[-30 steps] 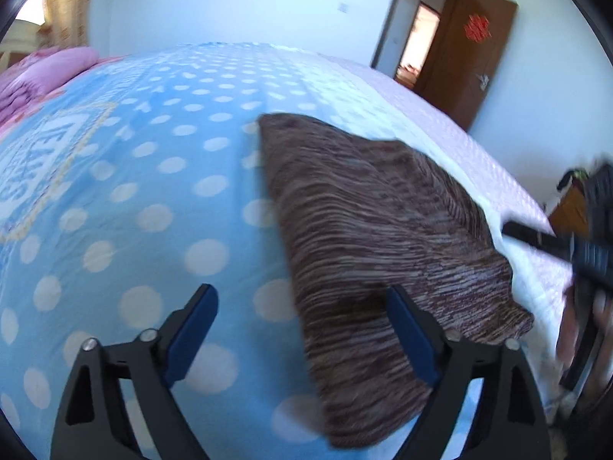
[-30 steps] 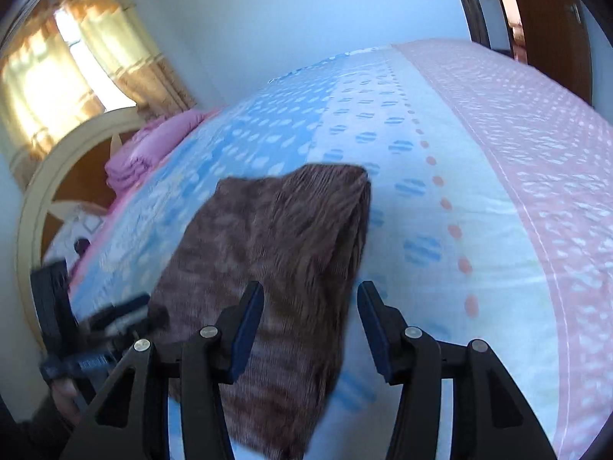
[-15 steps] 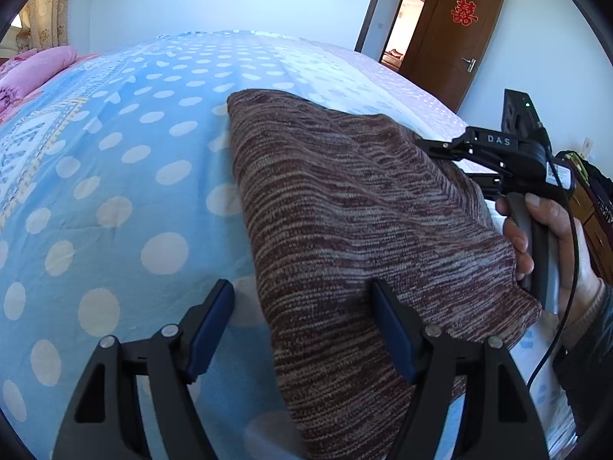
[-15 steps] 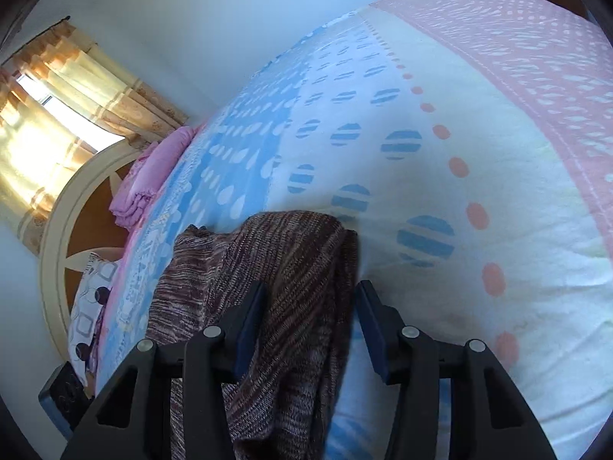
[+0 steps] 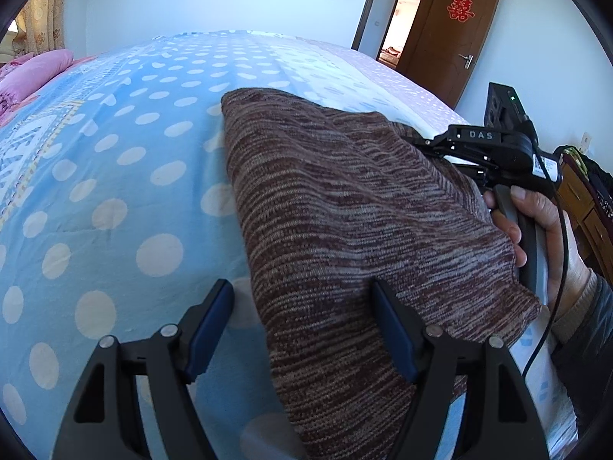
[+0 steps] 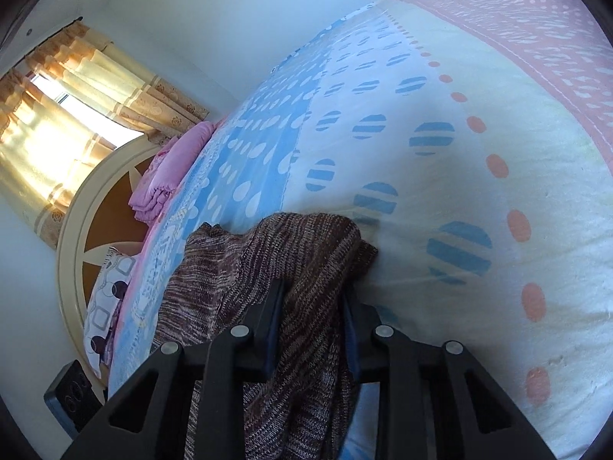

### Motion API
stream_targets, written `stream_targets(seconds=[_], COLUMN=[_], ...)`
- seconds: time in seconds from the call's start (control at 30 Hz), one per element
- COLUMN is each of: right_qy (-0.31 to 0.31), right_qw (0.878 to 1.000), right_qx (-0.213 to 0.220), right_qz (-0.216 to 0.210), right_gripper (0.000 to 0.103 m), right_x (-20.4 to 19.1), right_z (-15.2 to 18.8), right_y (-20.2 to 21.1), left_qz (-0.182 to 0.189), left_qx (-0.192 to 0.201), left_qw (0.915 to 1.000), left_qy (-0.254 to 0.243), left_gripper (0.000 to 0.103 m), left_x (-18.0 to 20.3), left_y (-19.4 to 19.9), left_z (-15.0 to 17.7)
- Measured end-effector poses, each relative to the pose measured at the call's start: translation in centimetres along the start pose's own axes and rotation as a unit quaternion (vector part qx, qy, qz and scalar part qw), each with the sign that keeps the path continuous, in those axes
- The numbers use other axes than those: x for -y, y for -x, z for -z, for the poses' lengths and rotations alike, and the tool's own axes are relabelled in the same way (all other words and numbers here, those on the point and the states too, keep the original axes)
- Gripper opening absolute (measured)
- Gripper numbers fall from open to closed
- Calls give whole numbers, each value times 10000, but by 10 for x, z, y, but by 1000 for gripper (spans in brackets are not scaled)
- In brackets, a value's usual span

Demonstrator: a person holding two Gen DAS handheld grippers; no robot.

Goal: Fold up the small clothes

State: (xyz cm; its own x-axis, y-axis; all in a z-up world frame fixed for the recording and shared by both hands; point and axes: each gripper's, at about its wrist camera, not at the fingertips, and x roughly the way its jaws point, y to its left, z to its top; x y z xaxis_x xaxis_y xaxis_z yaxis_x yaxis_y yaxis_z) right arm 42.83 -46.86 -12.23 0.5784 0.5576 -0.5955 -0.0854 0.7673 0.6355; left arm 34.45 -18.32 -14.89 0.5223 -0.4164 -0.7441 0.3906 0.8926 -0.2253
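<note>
I have the brown knit garment [image 5: 345,230] lying on the dotted bedspread [image 5: 115,176], filling the centre and lower right of the left wrist view, already doubled into a long slab that runs from mid-frame down to the bottom edge. My right gripper [image 6: 312,329] is closing on its far right edge: in the right wrist view, lower centre, the knit is bunched between the two blue pads and they look to be pressing into it, so I judge the pinch is nearly set. From the left wrist view the same tool appears at the right of the frame, held in a hand [image 5: 551,237], its tips buried in the cloth. My left gripper [image 5: 302,329] stands spread wide at the bottom of its view, straddling the garment's near left edge without pinching anything; one pad hangs over the bedspread, the other over the knit. To do this step well, I would finish the right pinch on all layers, not just the top one, then drop the left pads over the edge and close on an equal thickness, so both corners lift together and the fold lands square rather than skewed.
</note>
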Motion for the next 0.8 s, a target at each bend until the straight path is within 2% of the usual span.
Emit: stream_targets(seconds=[0.3, 0.43, 0.63, 0.7, 0.77, 0.8], right_qy=[414, 477, 779, 834, 868, 871], right_qw=[9980, 9971, 9911, 9890, 9876, 9874], right_qx=[121, 141, 220, 247, 283, 305], right_qz=[453, 576, 1052, 1194, 1274, 1285], right_gripper=[27, 26, 25, 22, 21, 20], right_x=[-12, -14, -30, -37, -43, -45], right_z=[4, 4, 9, 13, 16, 18], right_y=[-1, -1, 0, 3, 7, 10], left_qz=[-119, -44, -184, -259, -481, -591], left_qx=[-14, -1, -17, -23, -23, -41], left_qw=[9998, 9996, 9988, 9981, 9958, 9946], left_qy=[-126, -278, -459, -558, -784, -852], left_gripper=[76, 61, 52, 44, 34, 32], left_x=[6, 12, 22, 25, 34, 38], left_y=[0, 2, 5, 7, 11, 13], left_z=[0, 1, 2, 2, 3, 2])
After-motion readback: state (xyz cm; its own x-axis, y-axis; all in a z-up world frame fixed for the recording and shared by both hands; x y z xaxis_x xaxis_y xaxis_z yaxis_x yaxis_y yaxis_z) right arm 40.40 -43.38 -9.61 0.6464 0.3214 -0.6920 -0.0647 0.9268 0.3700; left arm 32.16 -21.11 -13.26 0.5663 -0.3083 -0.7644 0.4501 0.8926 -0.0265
